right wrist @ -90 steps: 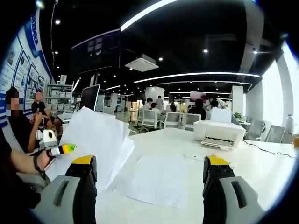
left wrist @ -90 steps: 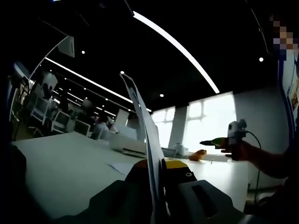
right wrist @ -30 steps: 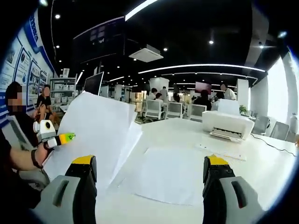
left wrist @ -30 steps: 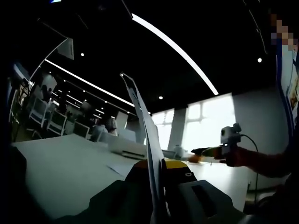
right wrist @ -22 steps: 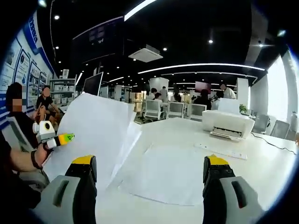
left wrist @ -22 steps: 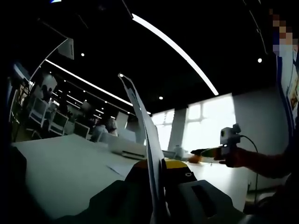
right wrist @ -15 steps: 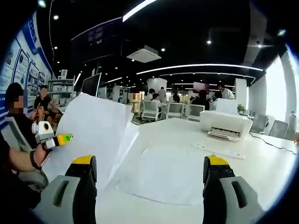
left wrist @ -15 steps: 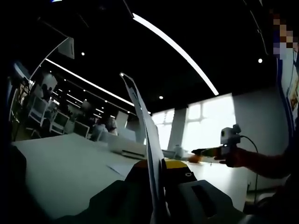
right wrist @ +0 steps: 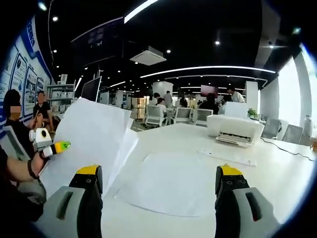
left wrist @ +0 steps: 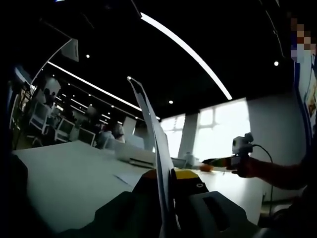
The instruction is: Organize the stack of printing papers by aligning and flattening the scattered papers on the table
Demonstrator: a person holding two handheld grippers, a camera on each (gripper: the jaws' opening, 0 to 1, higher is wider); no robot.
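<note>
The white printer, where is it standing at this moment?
In the right gripper view the white printer stands on the far right part of the white table, beyond the flat sheet of paper and in front of the office chairs.

My right gripper [right wrist: 157, 186] hangs with jaws wide apart above the white table [right wrist: 277, 173], a flat sheet [right wrist: 171, 181] lying between them. Left of that sheet, the left gripper [right wrist: 59, 147] holds a raised stack of papers [right wrist: 91, 139]. I note a printer [right wrist: 234, 128] beyond the sheet.

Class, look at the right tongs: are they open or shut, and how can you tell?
Open. In the right gripper view, the right tongs show two jaws standing far apart, with a flat paper sheet on the table between them, ungripped.
</note>
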